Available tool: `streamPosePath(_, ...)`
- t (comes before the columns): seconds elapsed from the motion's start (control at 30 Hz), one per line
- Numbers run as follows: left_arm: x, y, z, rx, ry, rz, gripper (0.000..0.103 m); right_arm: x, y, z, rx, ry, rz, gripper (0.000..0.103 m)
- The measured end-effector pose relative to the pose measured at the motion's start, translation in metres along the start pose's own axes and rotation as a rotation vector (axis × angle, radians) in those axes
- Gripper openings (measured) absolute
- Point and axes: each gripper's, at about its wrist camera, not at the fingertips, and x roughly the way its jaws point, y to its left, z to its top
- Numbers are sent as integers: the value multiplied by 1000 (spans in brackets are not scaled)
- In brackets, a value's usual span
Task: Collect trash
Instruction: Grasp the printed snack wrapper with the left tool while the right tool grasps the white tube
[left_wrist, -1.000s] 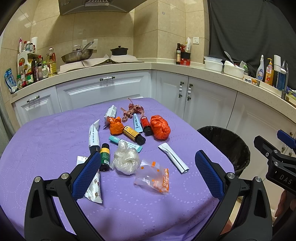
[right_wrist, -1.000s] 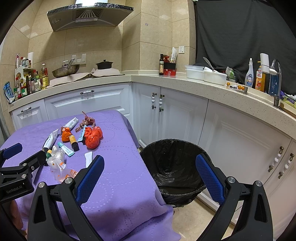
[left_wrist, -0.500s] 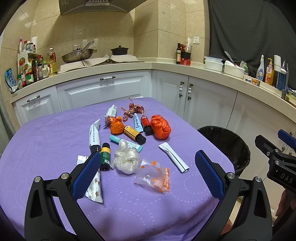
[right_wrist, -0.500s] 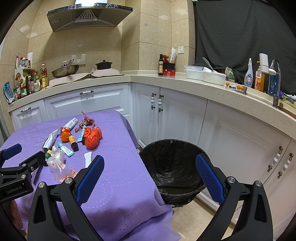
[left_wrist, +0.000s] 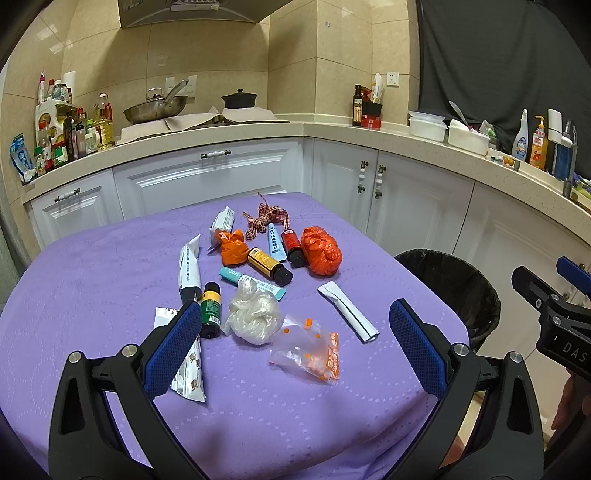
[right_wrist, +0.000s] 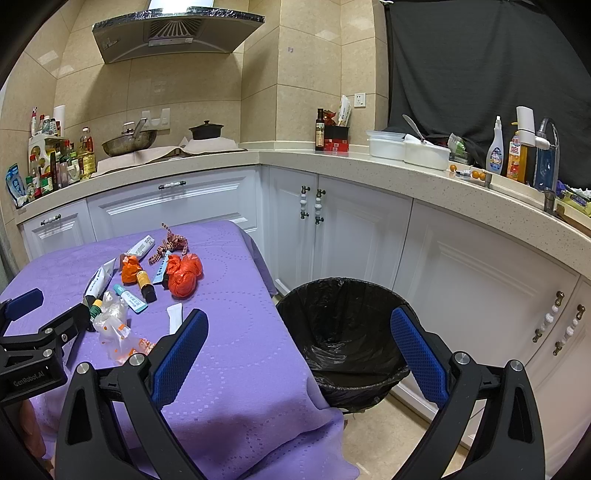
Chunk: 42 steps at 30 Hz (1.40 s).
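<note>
Clearly nothing is collected yet: the trash (left_wrist: 266, 280) lies scattered mid-worktop (left_wrist: 92, 273), the bin (right_wrist: 343, 332) at its right looks empty, and both left gripper (left_wrist: 291, 343) and right gripper (right_wrist: 299, 347) gape wide, holding nothing.

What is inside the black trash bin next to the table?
The trash bin shows only its black liner, no trash visible. The right tongs' finger and the near rim cover part of the bottom, so that part is unseen.
</note>
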Motion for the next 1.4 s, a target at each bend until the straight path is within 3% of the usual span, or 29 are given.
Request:
streamPosePath(0.47, 4, 9, -10, -13, 20, 4, 99, 13, 2, -1, -9, 19, 22, 96)
streamPosePath(1.0, 32, 76, -27, -116, 140, 121, 98, 70, 52, -15, -59, 98, 200, 96)
streamPosePath(1.1, 36, 86, -33, -127, 157, 133, 91, 75, 57, -18, -64, 116, 218, 96)
streamPosePath(1.13, 38, 90, -36, -132, 167, 139, 85, 77, 59, -18, -66, 119, 221, 96)
streamPosePath(1.4, 56, 98, -42, -145, 221, 128, 78, 91, 65, -23, -74, 157, 239, 96)
